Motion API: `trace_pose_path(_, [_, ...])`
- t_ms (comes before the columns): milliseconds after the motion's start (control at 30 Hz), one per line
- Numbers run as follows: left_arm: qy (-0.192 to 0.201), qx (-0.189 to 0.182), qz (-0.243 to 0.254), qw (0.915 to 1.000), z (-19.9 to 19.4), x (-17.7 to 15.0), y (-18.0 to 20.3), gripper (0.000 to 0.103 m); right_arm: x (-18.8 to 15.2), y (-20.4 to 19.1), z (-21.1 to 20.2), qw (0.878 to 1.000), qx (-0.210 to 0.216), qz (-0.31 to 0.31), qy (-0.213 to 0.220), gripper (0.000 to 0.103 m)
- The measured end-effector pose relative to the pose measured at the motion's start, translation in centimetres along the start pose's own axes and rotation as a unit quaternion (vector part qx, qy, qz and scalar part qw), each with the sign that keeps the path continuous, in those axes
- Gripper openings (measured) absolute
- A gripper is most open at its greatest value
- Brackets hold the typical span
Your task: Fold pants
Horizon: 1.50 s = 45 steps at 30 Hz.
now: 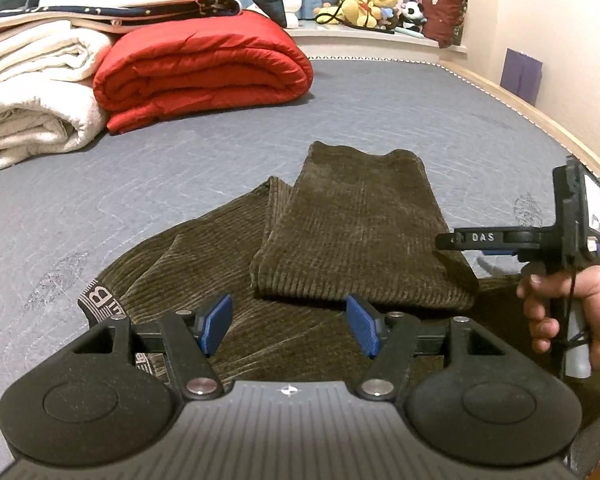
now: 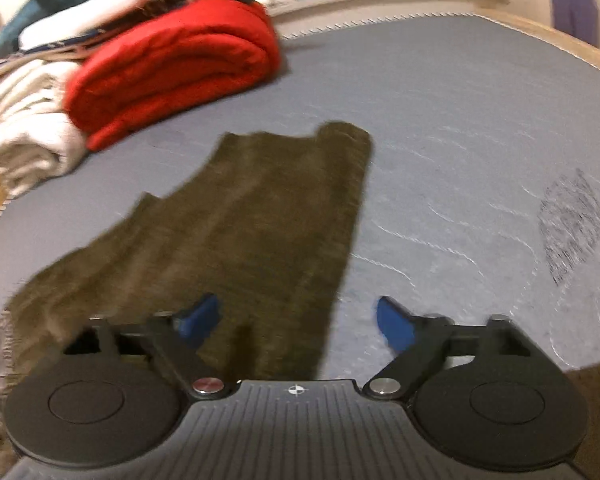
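Olive corduroy pants (image 1: 340,240) laid on a grey bed (image 1: 380,100)

The legs are doubled back over the waist; the left gripper (image 1: 288,326) and right gripper (image 2: 296,322) are held wide above them, seemingly gripping nothing through the blur

Each gripper (image 1: 288,326) is built of black linkage arms joined by silver screws, with ribbed blue pads (image 1: 217,322) and a ridged grey housing. "DAS" is embossed on the right gripper (image 1: 450,240), whose grey handle is wrapped by a hand (image 1: 568,312).
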<state>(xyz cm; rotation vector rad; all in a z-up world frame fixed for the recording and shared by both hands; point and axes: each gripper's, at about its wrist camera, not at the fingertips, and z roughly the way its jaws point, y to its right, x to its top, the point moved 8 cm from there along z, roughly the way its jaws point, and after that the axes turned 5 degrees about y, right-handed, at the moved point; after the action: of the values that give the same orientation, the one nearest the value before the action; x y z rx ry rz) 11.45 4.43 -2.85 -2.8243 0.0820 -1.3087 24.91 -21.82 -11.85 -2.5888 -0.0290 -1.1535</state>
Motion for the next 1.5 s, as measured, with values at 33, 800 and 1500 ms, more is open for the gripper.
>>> trace_pose_path(33, [0.000,0.001,0.002,1.0000,-0.1,0.1,0.1,0.070,-0.2,0.3,0.3,1.000,-0.001,0.013,-0.007,0.088])
trace_pose_path(800, [-0.007,0.011,-0.056,0.9984,0.3,-0.4,-3.0,0.071,0.9,-0.7,-3.6,0.998,0.056,0.008,0.027,0.044])
trace_pose_path(1500, [-0.022,-0.001,-0.062,0.9978,3.5,0.3,-1.6,0.071,-1.0,-1.3,-0.4,0.997,0.076,0.001,-0.031,0.013])
